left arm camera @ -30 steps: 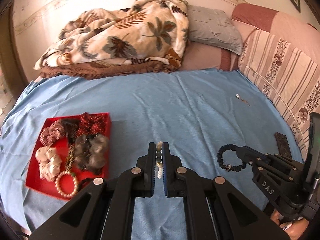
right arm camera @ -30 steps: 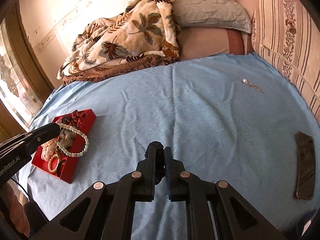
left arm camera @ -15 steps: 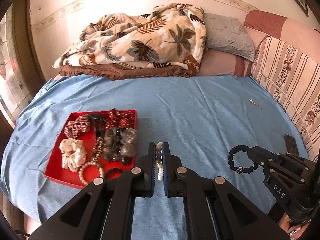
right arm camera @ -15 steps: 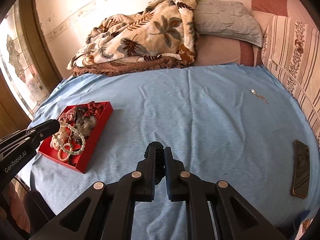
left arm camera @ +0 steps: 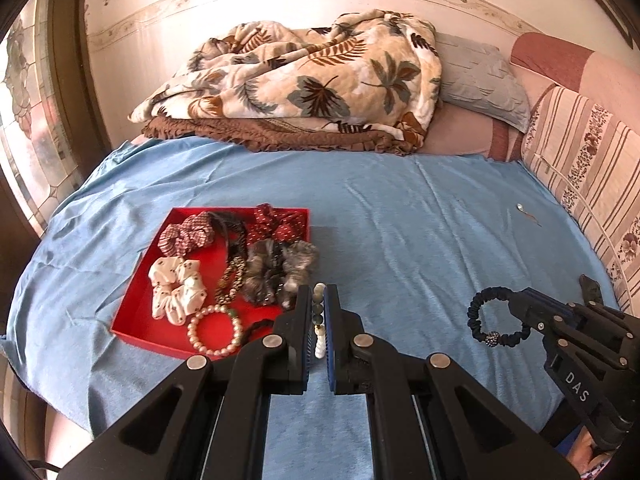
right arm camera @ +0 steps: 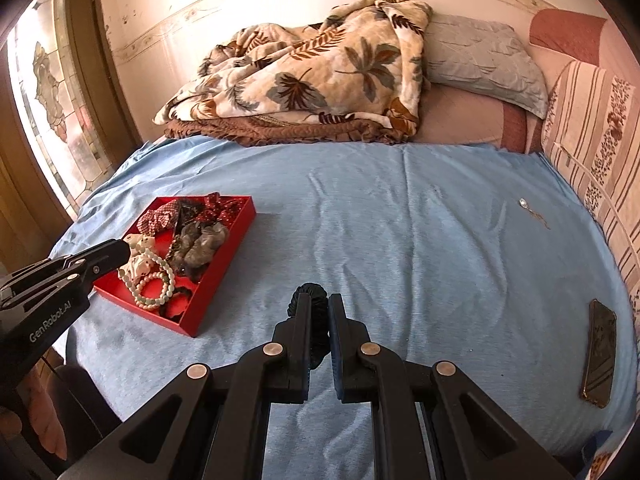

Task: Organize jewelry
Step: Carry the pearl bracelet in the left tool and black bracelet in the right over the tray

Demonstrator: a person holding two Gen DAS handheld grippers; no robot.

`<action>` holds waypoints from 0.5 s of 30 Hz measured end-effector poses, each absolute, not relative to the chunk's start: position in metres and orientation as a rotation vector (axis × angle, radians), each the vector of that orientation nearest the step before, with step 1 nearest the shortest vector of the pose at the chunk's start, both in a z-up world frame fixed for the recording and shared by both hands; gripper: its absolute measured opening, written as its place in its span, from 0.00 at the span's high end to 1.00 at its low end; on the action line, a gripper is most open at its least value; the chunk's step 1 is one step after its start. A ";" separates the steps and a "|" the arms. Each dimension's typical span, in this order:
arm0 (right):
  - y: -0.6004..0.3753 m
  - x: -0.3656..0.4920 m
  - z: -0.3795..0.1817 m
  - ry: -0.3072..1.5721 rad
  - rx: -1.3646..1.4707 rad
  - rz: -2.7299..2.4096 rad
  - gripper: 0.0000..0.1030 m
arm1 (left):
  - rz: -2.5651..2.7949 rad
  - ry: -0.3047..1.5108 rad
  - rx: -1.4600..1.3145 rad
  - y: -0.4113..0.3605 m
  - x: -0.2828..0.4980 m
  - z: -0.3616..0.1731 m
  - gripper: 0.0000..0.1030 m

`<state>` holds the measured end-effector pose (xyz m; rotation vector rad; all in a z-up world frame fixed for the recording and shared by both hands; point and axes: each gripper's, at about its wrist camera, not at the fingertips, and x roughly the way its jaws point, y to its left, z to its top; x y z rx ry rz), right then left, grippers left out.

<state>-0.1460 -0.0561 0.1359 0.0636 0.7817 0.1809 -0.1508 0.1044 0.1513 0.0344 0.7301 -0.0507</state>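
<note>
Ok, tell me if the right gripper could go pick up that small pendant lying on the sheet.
Probably not yet. Nothing lies between the right gripper and the pendant on the bare blue sheet, but its jaws are already shut on a dark hair tie, so that would need dropping first.

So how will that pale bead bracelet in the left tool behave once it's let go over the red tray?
The pale bead bracelet hangs as a slack loop from the left tool, so it is probably floppy. It will likely collapse in the red tray; its round beads might roll slightly.
</note>
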 end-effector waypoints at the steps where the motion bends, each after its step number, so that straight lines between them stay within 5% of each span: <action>1: -0.054 -0.147 0.136 0.781 0.061 0.183 0.91 | -0.046 0.731 0.030 0.107 -0.152 0.151 0.95; 15: -0.023 -0.146 0.145 0.785 0.020 0.239 0.91 | 0.002 0.745 -0.001 0.138 -0.155 0.146 0.95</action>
